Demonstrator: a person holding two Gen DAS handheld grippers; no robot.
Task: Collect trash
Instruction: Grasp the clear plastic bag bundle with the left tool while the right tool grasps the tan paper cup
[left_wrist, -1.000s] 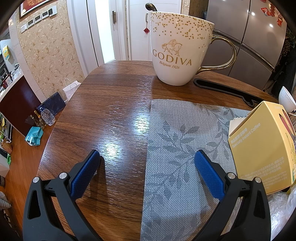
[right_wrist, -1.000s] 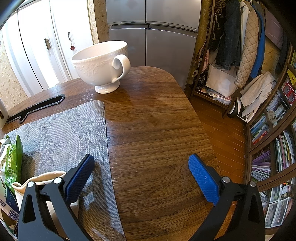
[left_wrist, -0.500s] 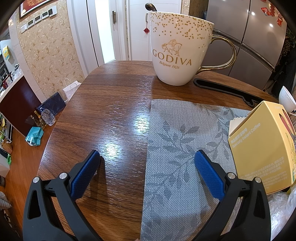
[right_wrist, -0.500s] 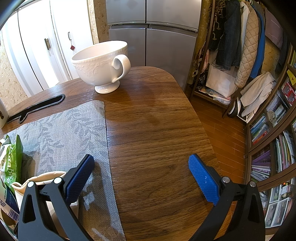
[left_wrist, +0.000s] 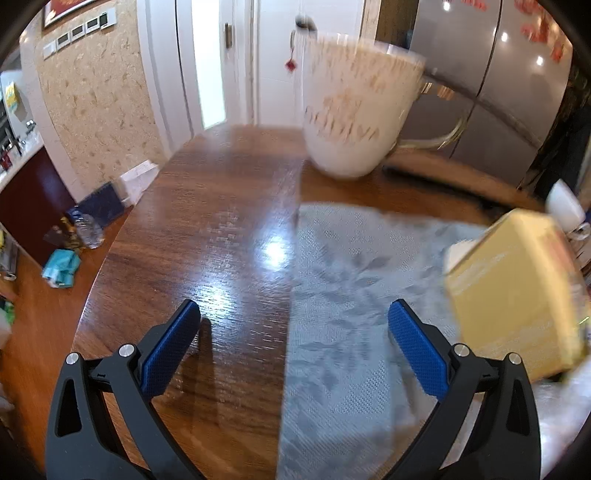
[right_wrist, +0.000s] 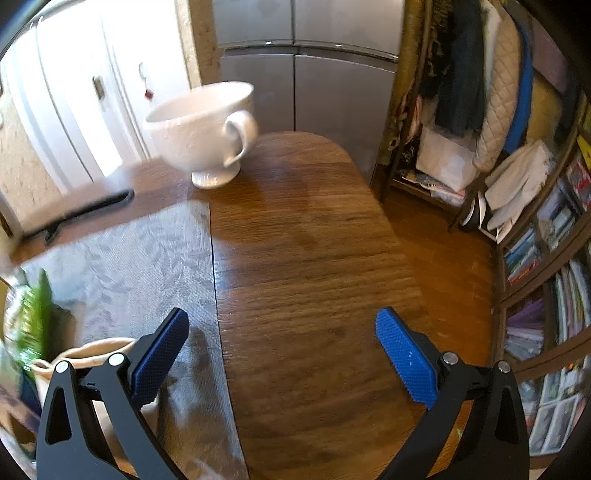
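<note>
Left wrist view: the left gripper (left_wrist: 293, 328) hovers with ribbed blue fingers (left_wrist: 415, 352) apart over the woven grey placemat (left_wrist: 351, 314). A yellow cardboard box (left_wrist: 513, 295) lies on the placemat's right side.

Right wrist view: the right gripper (right_wrist: 282, 354), fingers apart and empty, spans the placemat's right edge and glossy wooden desk (right_wrist: 314, 258); a crinkled green wrapper (right_wrist: 31, 325) sits at the placemat's left end.

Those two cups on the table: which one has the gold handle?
The tall mug with gold lettering, seen ahead of the left tool. The wide footed cup is plain white, handle included.
</note>
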